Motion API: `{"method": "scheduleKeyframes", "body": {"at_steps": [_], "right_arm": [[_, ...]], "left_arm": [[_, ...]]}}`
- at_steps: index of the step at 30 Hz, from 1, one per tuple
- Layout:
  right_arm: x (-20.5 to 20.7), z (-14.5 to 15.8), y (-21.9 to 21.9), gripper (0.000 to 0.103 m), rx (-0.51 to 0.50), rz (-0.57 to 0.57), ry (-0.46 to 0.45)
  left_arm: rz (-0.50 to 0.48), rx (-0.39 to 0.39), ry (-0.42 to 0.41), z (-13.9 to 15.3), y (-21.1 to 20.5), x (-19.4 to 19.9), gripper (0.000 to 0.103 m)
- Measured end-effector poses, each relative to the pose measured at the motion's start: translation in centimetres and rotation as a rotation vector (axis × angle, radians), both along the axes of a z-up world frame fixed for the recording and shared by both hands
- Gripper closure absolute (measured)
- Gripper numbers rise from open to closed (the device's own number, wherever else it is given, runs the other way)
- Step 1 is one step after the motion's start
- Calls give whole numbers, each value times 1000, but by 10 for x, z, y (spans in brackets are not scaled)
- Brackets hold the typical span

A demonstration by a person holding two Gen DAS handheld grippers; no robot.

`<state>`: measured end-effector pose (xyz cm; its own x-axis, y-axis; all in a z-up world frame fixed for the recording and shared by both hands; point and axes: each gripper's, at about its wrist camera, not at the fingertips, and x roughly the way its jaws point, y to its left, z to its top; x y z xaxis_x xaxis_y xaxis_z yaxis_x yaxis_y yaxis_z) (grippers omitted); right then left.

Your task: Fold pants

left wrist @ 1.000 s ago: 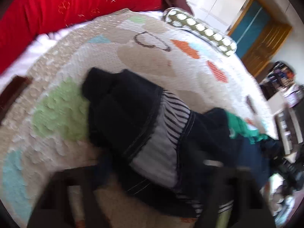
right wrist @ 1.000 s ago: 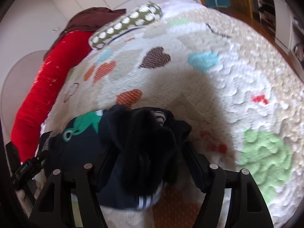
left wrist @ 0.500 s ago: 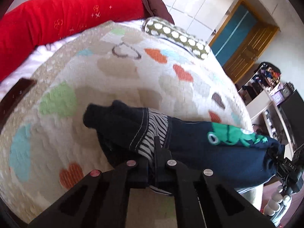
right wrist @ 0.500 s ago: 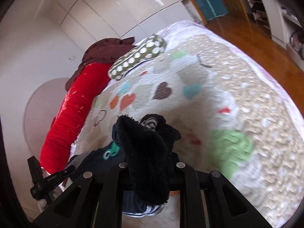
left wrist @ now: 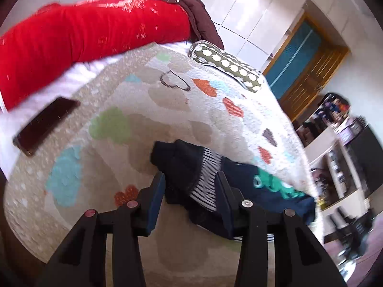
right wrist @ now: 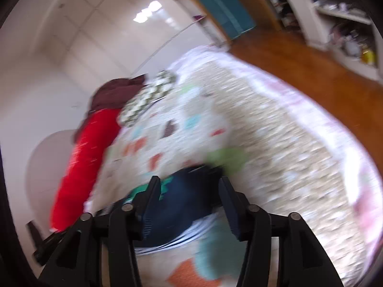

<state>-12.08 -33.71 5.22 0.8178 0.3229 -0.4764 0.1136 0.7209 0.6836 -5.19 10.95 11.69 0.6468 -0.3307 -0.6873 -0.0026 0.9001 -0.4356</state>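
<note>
Bright daylight, glare on the glossy wall; right view motion-blurred, both fisheye-warped with dark corners.

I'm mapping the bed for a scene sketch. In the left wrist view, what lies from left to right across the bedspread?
Dark phone → green patch on the quilt → navy pants with a striped lining → green frog print on the pants → white shelf unit beside the bed.

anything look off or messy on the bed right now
The pants lie in a rumpled, uneven bundle near the quilt's edge, striped lining showing. A dark phone lies askew by the red pillow.
</note>
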Motion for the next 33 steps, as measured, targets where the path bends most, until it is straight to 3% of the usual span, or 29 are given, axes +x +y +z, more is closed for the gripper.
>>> {"method": "scheduleKeyframes", "body": {"at_steps": [2,5,10,13,21,27,29,30,31,33], "right_arm": [[19,-13,37,45,83,169,26],[44,-28,85,46,141,328,63],[57,-40,127,46,137,374,95],[65,-48,126,45,122,373,105],[53,-68,106,45,155,305,137],[54,-66,107,45,140,309,131],[52,-63,109,45,122,314,120],[51,-61,109,45,116,317,114],[50,-59,110,45,119,322,105],[48,-56,111,45,142,345,81]], "left_arm": [[-27,-46,18,-4,-4,4,61],[-83,-138,79,-22,-20,15,61],[-153,-269,227,-58,-35,27,62],[-152,-310,242,-65,-37,33,63],[-109,-274,262,-70,-35,39,63],[-153,-284,313,-79,-48,45,63],[-153,-268,292,-74,-53,48,72],[-151,-262,286,-72,-54,50,89],[-151,-259,288,-70,-55,52,99],[-151,-263,282,-65,-56,54,99]]}}
